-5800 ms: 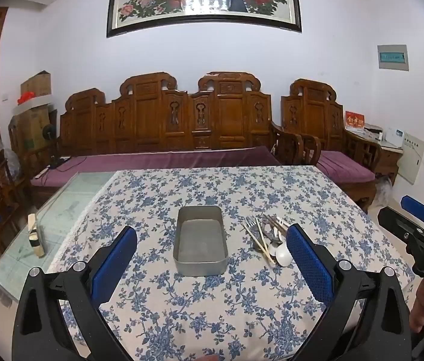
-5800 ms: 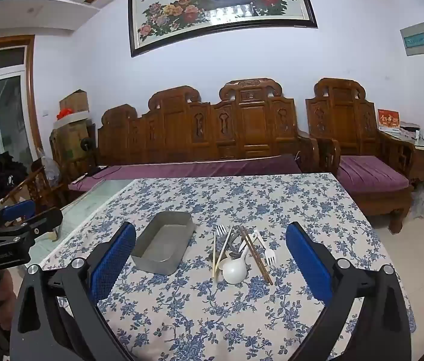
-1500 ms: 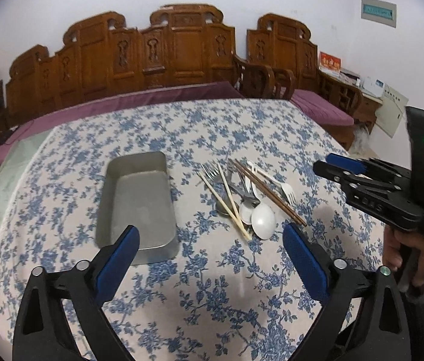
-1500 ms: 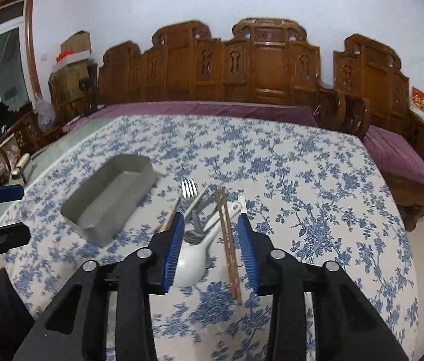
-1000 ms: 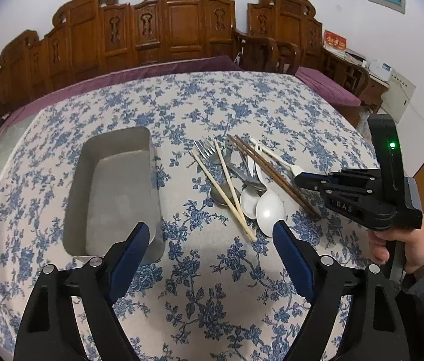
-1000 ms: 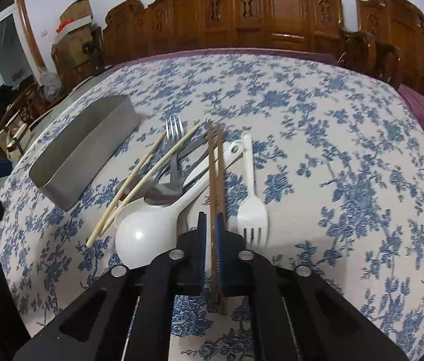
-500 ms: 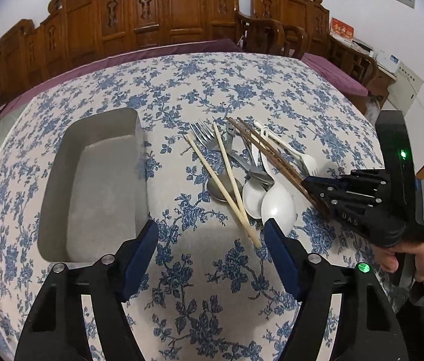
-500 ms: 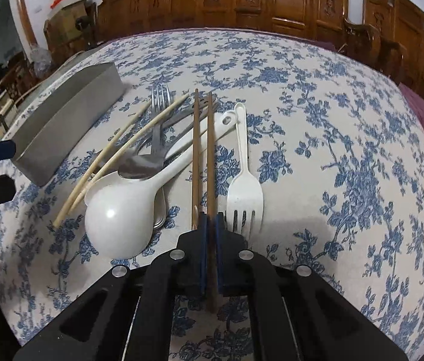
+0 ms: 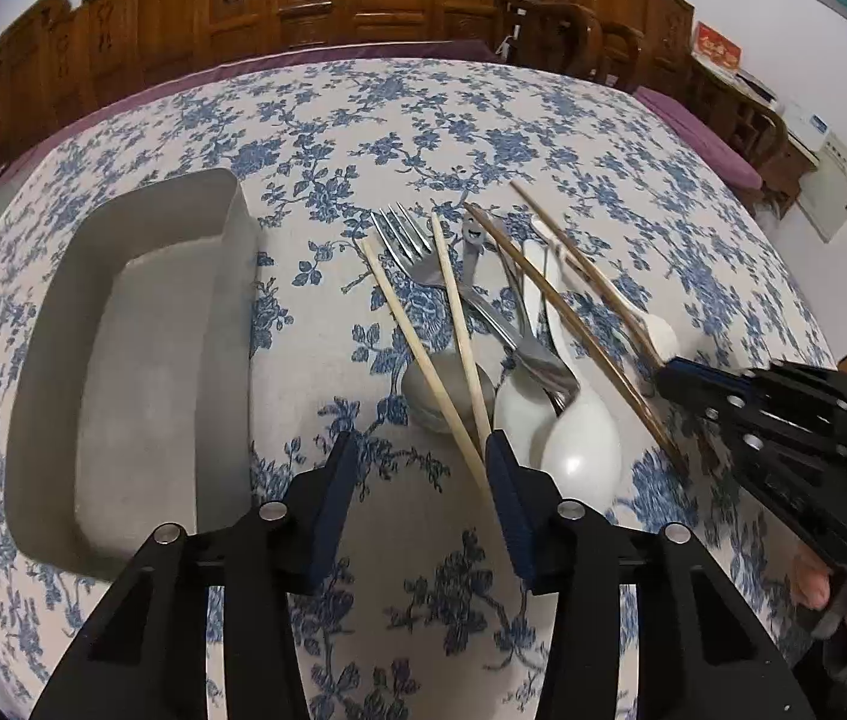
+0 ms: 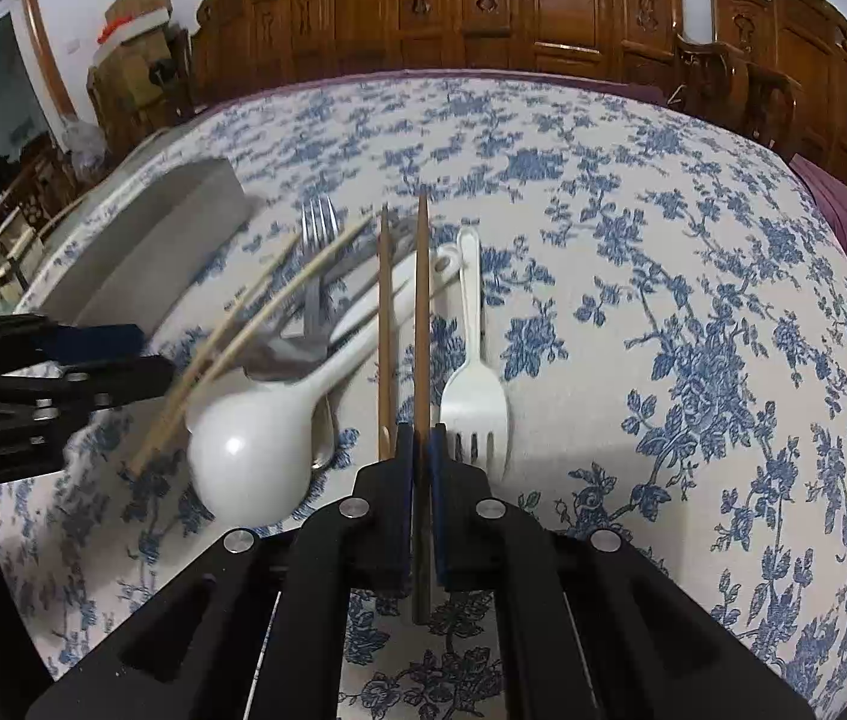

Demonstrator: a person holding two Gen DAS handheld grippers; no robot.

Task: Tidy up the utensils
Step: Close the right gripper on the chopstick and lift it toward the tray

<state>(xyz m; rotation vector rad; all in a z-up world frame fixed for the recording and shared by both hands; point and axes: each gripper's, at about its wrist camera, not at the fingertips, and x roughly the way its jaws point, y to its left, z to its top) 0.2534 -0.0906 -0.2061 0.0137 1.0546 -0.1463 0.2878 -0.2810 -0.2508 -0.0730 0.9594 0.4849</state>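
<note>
In the left wrist view, the left claw (image 9: 420, 468) is seen part-open and holding nothing, its right pad touching or just beside the near tips of the pale chopsticks (image 9: 423, 336), which run away from it towards the far edge of the bench (image 9: 363, 120), slanting a little leftward. The metal tray (image 9: 129, 360) lies along the left side of the bench, its long axis roughly parallel to that pair, just left of the claw. The right claw (image 9: 672, 373) is seen entering from the right edge, closed over the near end of a dark brown chopstick (image 9: 573, 324). In the right wrist view, the right claw (image 10: 421, 438) is shown pinched nearly shut on the right-hand stick of the dark brown chopsticks (image 10: 421, 312); the left-hand stick passes just outside the left pad, and whether it is caught as well cannot be told. Their long axis is lined up with the claw, pointing straight towards the far edge. The white plastic fork (image 10: 474, 384) lies just to the right, the white spoon (image 10: 255, 450) to the left. The tray (image 10: 153, 264) is judged to lie well to the left, across the pile, so the held stick would have to be carried leftward over the other utensils.
</note>
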